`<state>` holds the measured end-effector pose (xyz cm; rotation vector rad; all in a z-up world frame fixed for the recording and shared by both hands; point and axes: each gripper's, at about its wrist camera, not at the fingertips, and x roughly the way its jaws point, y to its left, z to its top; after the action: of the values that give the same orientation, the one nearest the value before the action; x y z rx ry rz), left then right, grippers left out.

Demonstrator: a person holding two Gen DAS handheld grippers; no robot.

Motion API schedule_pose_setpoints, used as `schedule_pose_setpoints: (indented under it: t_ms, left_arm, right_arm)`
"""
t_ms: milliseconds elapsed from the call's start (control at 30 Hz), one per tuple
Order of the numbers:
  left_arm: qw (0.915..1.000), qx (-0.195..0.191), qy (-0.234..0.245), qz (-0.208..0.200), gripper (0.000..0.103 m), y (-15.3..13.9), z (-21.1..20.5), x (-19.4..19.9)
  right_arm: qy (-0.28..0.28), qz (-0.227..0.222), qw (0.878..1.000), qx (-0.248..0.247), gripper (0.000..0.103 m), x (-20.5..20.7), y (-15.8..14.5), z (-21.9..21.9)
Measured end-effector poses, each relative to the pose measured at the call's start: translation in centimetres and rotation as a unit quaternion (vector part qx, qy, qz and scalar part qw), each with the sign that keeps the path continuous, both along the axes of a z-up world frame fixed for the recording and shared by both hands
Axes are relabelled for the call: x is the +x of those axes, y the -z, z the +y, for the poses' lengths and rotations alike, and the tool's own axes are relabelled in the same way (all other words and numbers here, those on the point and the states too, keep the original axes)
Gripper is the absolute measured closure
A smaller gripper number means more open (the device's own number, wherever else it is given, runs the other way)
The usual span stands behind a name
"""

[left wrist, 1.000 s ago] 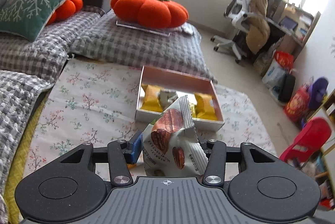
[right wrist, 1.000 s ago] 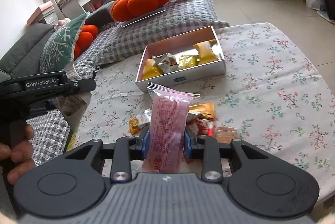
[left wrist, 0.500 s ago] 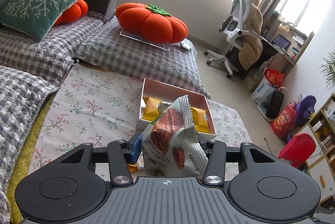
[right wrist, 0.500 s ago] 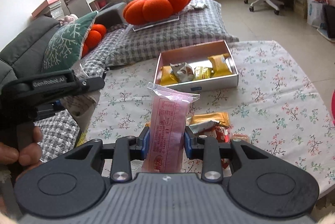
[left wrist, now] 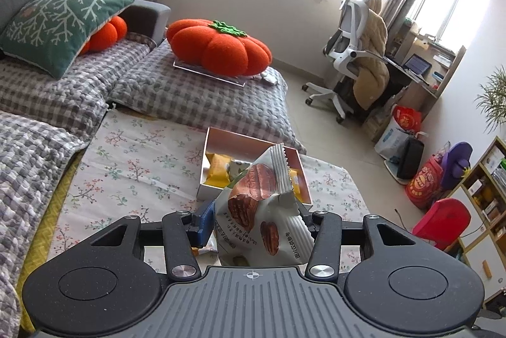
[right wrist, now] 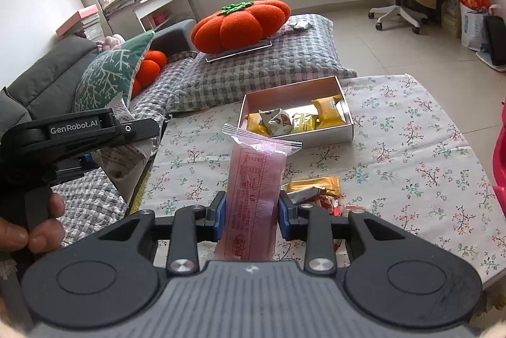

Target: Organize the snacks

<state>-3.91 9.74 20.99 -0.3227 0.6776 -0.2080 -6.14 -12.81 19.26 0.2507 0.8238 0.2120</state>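
Snack packets (right wrist: 253, 195) above floral table (right wrist: 411, 154)

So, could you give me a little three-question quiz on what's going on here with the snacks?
1. True or false: the right gripper carries nothing.
2. Which packet sits in the left gripper: A) pink packet, B) white date packet, C) yellow one?
3. Fill in: snacks already put away lie in the ___.

Key: 1. False, it clamps the pink packet. 2. B. 3. Box.
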Motion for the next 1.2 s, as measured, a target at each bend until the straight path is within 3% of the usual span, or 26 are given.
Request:
schedule_pose_setpoints:
  t_ms: [367,600,867,1200]
  left_arm:
    - [0.9987,0.050,-0.003,0.008,0.058,-0.8,-3.6,0.0]
    - [0.9976,0.067,0.008,0.019,0.057,-0.7,-6.0,3.5]
    - [0.9942,0.081,0.018,0.069,0.057,3.7,-6.9,12.9]
    - [0.9943,0.077,0.031,0.066,0.057,8.5,-7.5,25.6]
  right_arm:
    - [-0.002,0.000,0.999,0.036,0.074,0.0,1.2,-3.5]
    - [0.004,0.015,0.999,0.050,0.074,2.6,2.2,-6.2]
    - [0.015,0.046,0.998,0.027,0.074,10.5,4.7,-7.4]
    - [0.001,0.056,0.998,-0.001,0.074,22.5,7.4,-6.4]
